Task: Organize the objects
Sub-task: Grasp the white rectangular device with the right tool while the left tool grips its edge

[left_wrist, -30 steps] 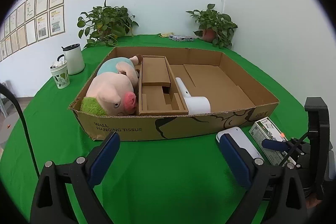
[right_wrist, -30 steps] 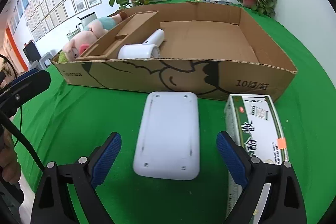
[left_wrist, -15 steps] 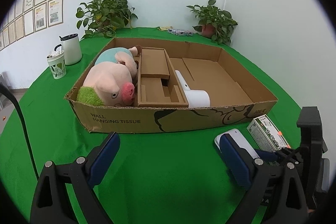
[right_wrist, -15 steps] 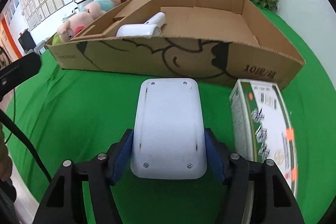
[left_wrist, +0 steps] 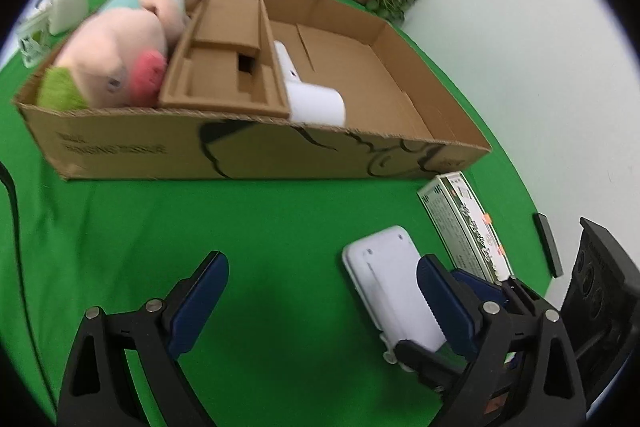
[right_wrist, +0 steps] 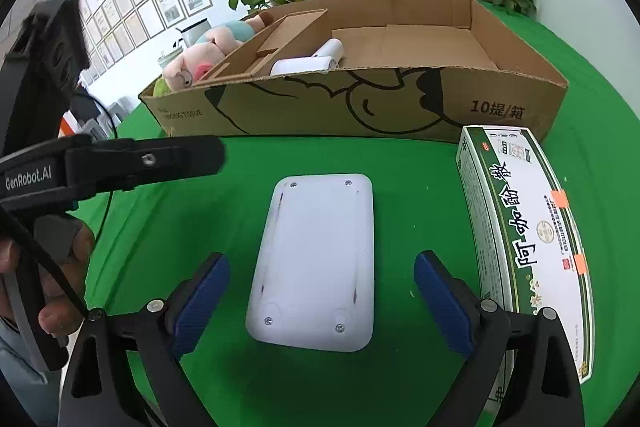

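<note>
My right gripper (right_wrist: 322,291) straddles the white device (right_wrist: 316,263), which lies flat on the green cloth (right_wrist: 200,211) in front of the box (right_wrist: 360,107). Jaws are opening, wide now; blue pads (right_wrist: 202,293) stand clear of both its long edges, so nothing is gripped. The device shows four screws and no readable marking.

My left gripper (left_wrist: 320,301) hangs over bare cloth, jaws wide apart, empty. In the right view its body reads "GenRobot.AI".

The box front reads "HANGING TISSUE" and "10提/箱", with a black line drawing between. Inside the box: pig plush (right_wrist: 200,55) at the left end, cardboard insert (right_wrist: 276,43) next, white dryer (right_wrist: 312,61) against the insert.

The green-and-white carton (right_wrist: 524,227) lies right of the device, near the box's right corner; its large characters are too skewed for me to read.
</note>
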A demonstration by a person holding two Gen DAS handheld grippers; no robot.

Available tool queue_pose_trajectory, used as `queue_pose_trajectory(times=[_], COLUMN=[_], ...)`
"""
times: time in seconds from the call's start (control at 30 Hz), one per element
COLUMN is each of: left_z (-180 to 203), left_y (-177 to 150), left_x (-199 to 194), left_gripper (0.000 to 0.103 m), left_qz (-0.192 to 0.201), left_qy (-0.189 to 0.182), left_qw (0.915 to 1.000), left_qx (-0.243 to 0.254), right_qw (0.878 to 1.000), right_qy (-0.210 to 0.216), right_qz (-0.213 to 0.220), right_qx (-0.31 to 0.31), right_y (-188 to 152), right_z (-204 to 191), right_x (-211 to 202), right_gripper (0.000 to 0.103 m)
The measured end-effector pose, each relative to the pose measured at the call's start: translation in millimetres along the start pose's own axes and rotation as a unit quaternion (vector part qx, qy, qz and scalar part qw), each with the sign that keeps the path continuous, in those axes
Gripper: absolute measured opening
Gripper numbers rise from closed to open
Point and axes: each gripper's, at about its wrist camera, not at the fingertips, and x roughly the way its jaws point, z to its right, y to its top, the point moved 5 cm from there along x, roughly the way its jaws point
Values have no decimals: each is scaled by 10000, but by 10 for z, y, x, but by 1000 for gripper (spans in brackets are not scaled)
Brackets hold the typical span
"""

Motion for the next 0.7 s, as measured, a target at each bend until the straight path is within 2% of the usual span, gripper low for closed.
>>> queue_pose_trajectory(times=[0.1,0.17,0.27,0.43,0.53,0.63,0.7], left_z=[75,114,169,252,251,266,234], left_y=[-60,-124,-239,-414,-412,-404,-387], left_x=[108,154,185,198,188,209,217], left_gripper=[95,93,88,86,86,78,75], left_qz=[-224,-361,-566,-752,-738,-789,-785], left_qy=[-237,-358,-489,-767,-777,-884,-936], left_qw=[9995,9987,9972,9942,9942,9928,9920], left_qx=[18,28,4,-51,-109,-182,-302], right_qw=[9998,9996,9986,9985,9989,9988,9986], right_qy=[-75,-39,-124,-187,-99,-92,-138], right_qz=[-123,-165,-153,-68,-165,-216,-156], right_qx=[-142,-230,-491,-513,-424,-438,-481], right_y=[-43,-71,-137,-234,-302,-292,-259], right_z=[-25,-73,-146,-162,-187,-217,-223], right_x=[58,79,59,-14,-68,-72,-67], right_gripper=[93,80,68,68,69,78,78])
